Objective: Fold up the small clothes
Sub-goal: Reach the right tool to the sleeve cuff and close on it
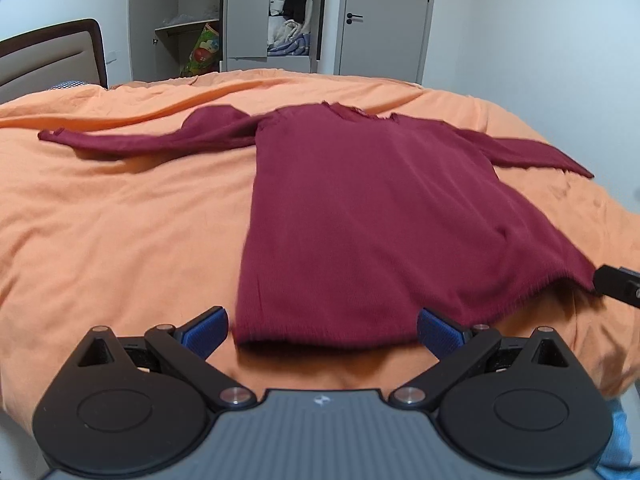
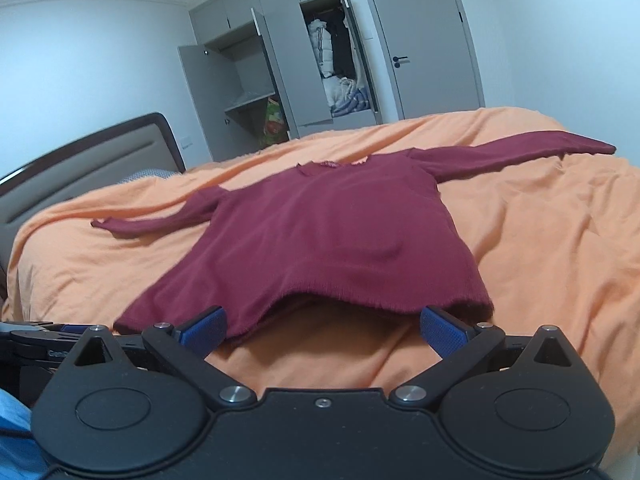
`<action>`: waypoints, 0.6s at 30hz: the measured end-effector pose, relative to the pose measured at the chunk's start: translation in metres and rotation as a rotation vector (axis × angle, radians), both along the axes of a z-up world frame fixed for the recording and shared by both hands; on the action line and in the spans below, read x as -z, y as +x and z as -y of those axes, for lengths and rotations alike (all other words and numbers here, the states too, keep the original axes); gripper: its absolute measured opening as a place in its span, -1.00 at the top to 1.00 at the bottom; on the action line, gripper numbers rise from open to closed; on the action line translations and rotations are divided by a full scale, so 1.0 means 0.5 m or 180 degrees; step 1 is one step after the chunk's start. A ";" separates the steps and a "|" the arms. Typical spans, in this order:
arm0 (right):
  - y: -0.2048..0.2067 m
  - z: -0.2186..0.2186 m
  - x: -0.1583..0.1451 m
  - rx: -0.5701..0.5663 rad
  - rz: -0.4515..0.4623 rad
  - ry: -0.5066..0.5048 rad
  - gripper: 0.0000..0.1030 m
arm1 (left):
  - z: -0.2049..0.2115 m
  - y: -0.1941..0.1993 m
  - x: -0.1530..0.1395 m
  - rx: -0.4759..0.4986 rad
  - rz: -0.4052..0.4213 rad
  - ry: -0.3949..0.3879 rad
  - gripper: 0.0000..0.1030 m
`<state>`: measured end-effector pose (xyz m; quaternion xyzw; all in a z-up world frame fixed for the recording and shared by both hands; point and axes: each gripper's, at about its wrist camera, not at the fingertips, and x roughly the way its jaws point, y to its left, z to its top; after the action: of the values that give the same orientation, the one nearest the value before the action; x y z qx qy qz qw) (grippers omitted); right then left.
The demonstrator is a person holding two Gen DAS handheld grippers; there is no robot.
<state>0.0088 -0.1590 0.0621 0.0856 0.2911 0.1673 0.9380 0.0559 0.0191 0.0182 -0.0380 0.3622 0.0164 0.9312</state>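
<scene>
A dark red long-sleeved sweater [image 1: 360,216] lies flat on the orange bed cover [image 1: 120,240], neck away from me, both sleeves spread out sideways. My left gripper [image 1: 322,334] is open, its blue pads astride the near left part of the hem, with nothing gripped. In the right wrist view the same sweater [image 2: 320,240] fills the middle. My right gripper [image 2: 322,332] is open just short of the hem's right half, which arches up off the cover. The right gripper's black tip [image 1: 618,286] shows at the hem's right corner in the left wrist view.
A padded headboard [image 2: 80,176] stands at the left. Behind the bed is a grey wardrobe [image 2: 280,72] with open doors and clothes inside, and a shut grey door [image 2: 424,40]. The orange cover [image 2: 560,260] stretches wide on both sides of the sweater.
</scene>
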 end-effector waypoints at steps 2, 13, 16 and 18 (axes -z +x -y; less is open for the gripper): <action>0.019 0.007 -0.005 0.0025 0.0013 0.0030 -0.99 | -0.006 0.036 -0.016 -0.0033 0.0035 0.0060 -0.99; 0.244 0.139 -0.018 0.0635 0.0095 -0.0096 -0.99 | 0.016 0.327 -0.071 -0.0308 0.0456 0.0168 -0.99; 0.332 0.201 -0.014 0.0804 0.0111 -0.0103 -0.99 | 0.039 0.405 -0.062 -0.0288 0.0443 0.0093 -0.99; 0.396 0.251 -0.008 0.0918 0.0069 -0.0123 -0.99 | 0.056 0.453 -0.053 -0.0256 0.0424 0.0036 -0.99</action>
<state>0.2071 -0.2846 0.0659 0.1066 0.2689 0.0260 0.9569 0.2822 -0.0089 0.0445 -0.0483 0.2975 0.0533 0.9520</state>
